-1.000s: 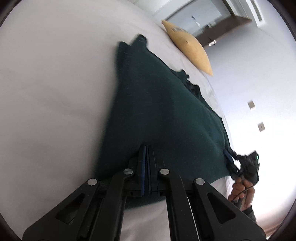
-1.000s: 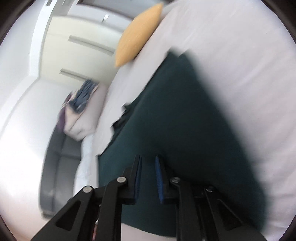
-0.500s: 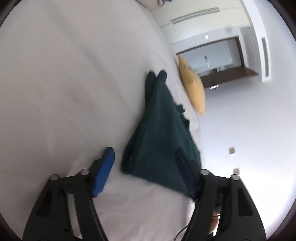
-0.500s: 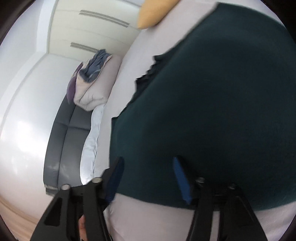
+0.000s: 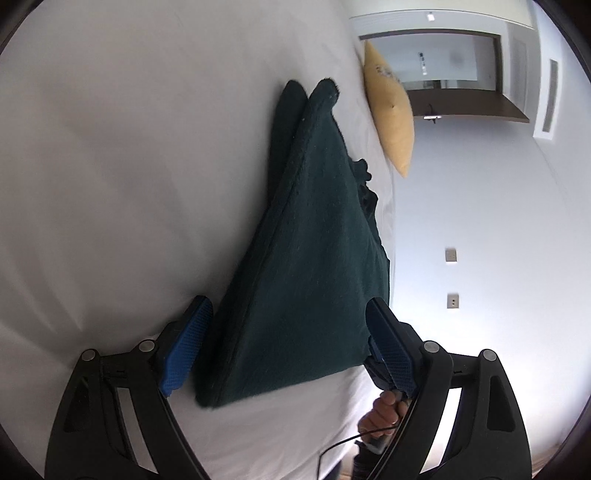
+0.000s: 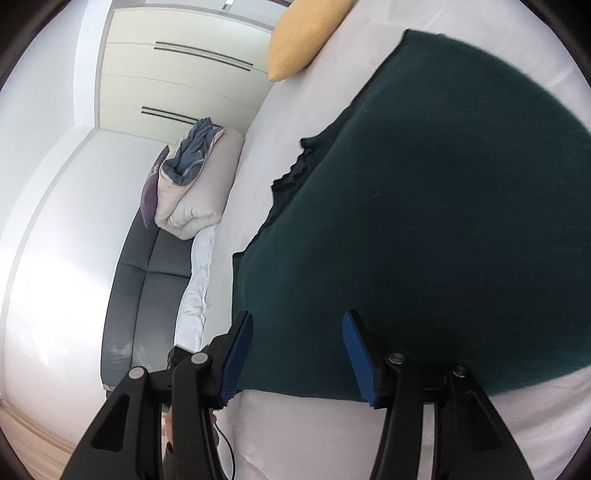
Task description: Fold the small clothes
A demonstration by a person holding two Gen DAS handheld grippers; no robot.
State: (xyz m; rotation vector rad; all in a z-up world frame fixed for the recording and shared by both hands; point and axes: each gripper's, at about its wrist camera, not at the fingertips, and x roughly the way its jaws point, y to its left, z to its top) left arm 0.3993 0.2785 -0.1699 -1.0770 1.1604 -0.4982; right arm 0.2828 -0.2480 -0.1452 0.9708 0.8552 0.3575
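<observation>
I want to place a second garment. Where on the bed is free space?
The white sheet left of the dark green garment is bare. The strip between the garment and the yellow pillow is narrow and crowded.

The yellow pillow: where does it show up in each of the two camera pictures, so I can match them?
Left wrist view: the yellow pillow sits upper right of centre, on the white bed beyond the far end of the dark green garment.
Right wrist view: the pillow lies at the top edge, just left of centre, partly cut off.
Shared landmark: the dark green garment, lying on the bed before the pillow in both.
</observation>
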